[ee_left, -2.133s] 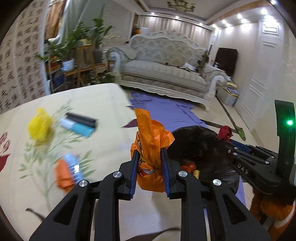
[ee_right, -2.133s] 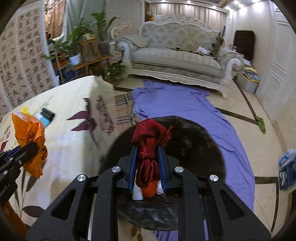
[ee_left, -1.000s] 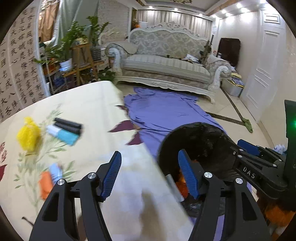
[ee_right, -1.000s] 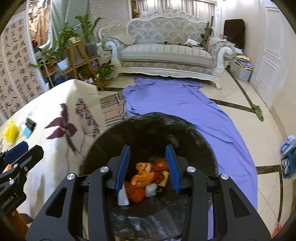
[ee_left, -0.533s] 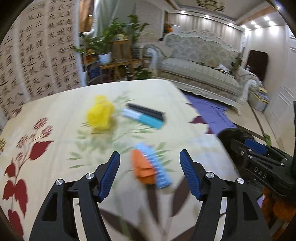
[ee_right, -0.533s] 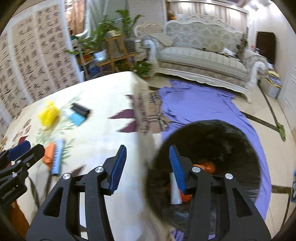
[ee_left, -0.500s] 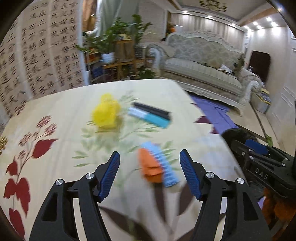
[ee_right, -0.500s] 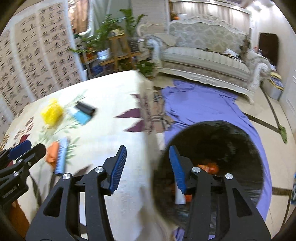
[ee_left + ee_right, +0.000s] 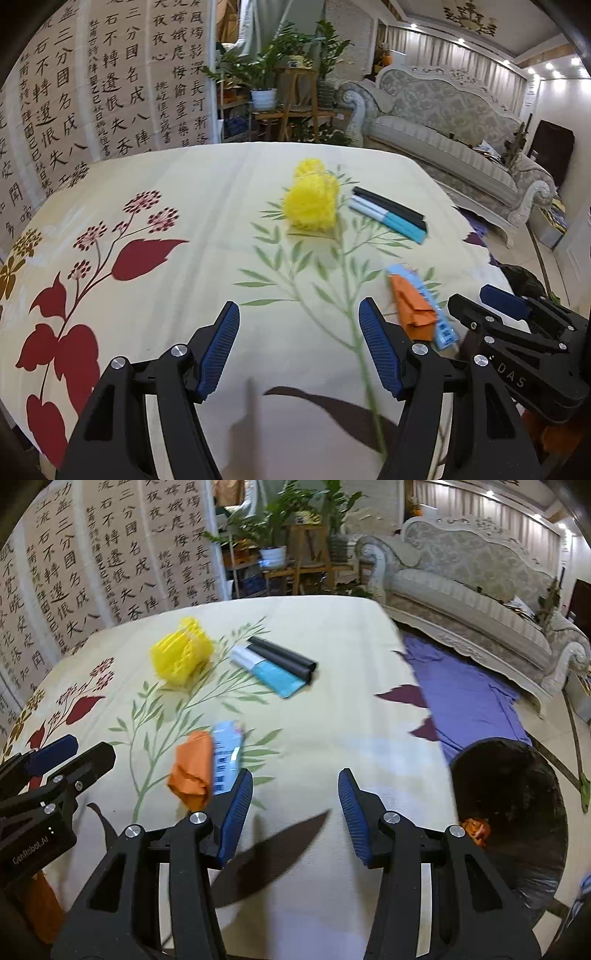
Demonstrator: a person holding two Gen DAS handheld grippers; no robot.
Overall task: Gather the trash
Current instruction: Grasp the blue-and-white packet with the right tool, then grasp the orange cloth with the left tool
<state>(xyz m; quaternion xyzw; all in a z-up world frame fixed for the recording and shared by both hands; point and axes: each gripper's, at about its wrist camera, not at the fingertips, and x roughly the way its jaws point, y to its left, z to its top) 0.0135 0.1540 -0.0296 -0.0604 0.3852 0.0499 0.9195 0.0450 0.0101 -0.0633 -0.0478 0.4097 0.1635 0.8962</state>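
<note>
Trash lies on the floral tablecloth point(image 9: 155, 206). A yellow crumpled net point(image 9: 312, 201) sits beside black and teal packets point(image 9: 388, 216). Nearer are an orange paper wad point(image 9: 412, 306) and a blue wrapper point(image 9: 434, 310). My left gripper point(image 9: 298, 314) hangs open over bare cloth, left of the orange wad. My right gripper point(image 9: 295, 779) is open too, with the orange wad point(image 9: 192, 771) and blue wrapper point(image 9: 227, 753) just left of its left finger. The yellow net point(image 9: 183, 655) and the packets point(image 9: 277, 664) lie farther back. The black trash bag point(image 9: 517, 812) stands open off the table's right edge.
An ornate sofa point(image 9: 472, 602) stands behind a purple cloth point(image 9: 465, 686) spread on the floor. A calligraphy screen point(image 9: 74, 92) and a plant stand point(image 9: 291, 99) close off the far side. The table's right edge point(image 9: 417, 686) drops to the floor.
Both grippers let go of an orange and a red bundle over the trash bag, then swung left from the bag to above the table. Both now stand open with nothing in them.
</note>
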